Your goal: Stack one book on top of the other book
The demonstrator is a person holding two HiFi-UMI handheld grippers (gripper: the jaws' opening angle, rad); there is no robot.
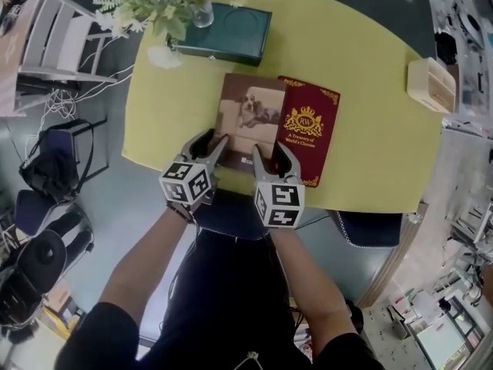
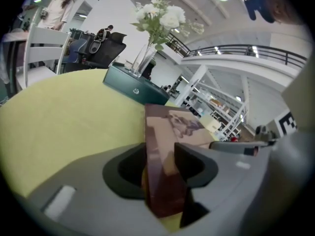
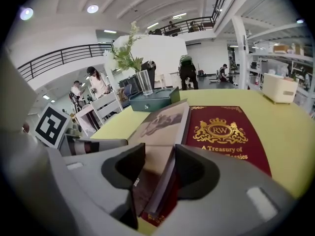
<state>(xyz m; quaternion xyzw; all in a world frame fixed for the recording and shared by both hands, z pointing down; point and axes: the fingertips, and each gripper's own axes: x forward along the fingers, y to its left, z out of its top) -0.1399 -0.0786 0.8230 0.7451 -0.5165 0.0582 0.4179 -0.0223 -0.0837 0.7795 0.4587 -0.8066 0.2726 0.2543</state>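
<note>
While nothing is stacked, books: brown dog-cover book (image 1: 250,122) beside red gilt-crest book (image 1: 312,133).
left gripper (image 1: 214,146), right gripper (image 1: 269,156): apparently clamping brown book's near edge.
remaining: whole lift.

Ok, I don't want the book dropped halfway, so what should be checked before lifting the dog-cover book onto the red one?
1. Left tongs on the dog book: ok, its near left corner sits between the jaws, pads against it.
2. Right tongs on it: ok, the near right corner is gripped likewise.
3. Grip firm enough to lift: cannot tell.
4. Red book flat, cover bare: ok.
5. Path clear: ok, the vase and green box stand at the table's far side.
</note>
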